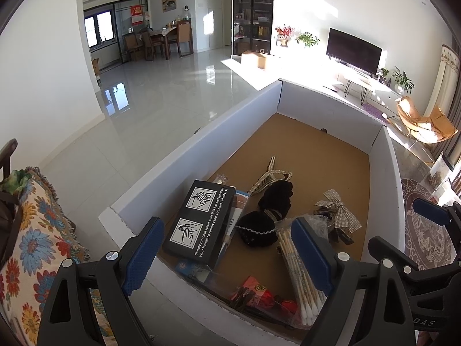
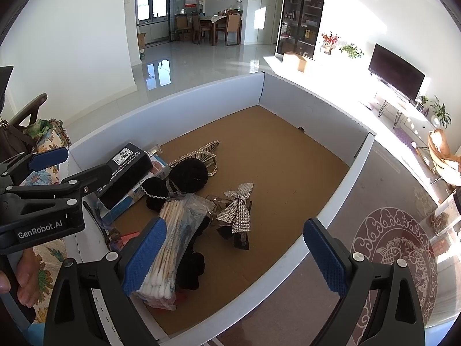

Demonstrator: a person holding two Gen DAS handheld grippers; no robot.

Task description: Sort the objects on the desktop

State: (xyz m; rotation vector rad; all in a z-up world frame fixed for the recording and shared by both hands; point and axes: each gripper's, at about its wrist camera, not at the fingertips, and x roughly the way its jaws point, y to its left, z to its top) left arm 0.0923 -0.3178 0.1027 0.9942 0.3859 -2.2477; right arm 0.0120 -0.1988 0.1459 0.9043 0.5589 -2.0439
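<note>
Several small things lie heaped at the near-left end of a white-walled box [image 1: 198, 132] with a brown cardboard floor; the far half of that floor is bare. A black carton [image 1: 198, 225] printed with two white hand-washing pictures and lines of white text lies tilted on top of a light-blue package [image 2: 126, 201], against the left wall. Just beside it sit two round black fuzzy pieces [image 1: 275, 197], one edged with a thin white beaded trim. Behind them lies a pearl-studded hair clip [image 1: 266, 177], and to the right a bow-shaped clip [image 1: 340, 209] covered in silvery rhinestones on a dark base. A clear bag of cotton swabs [image 2: 170, 242] with wooden sticks and white tips lies along the near wall, partly over another black fuzzy piece [image 2: 191, 265]. A red wrapper [image 1: 258, 288] shows in the near corner.

Both tongs hang above the near edge of the box, angled down. The left tongs [image 1: 227, 253] are spread wide with nothing between the blue pads, and the right tongs [image 2: 233, 256] are likewise spread and pinch nothing. Fingers of a hand [image 2: 24, 276] grip the left tool's handle. Outside the box are a floral cushion [image 1: 31, 248] on the left and a patterned round rug [image 2: 403, 259] on the right.
</note>
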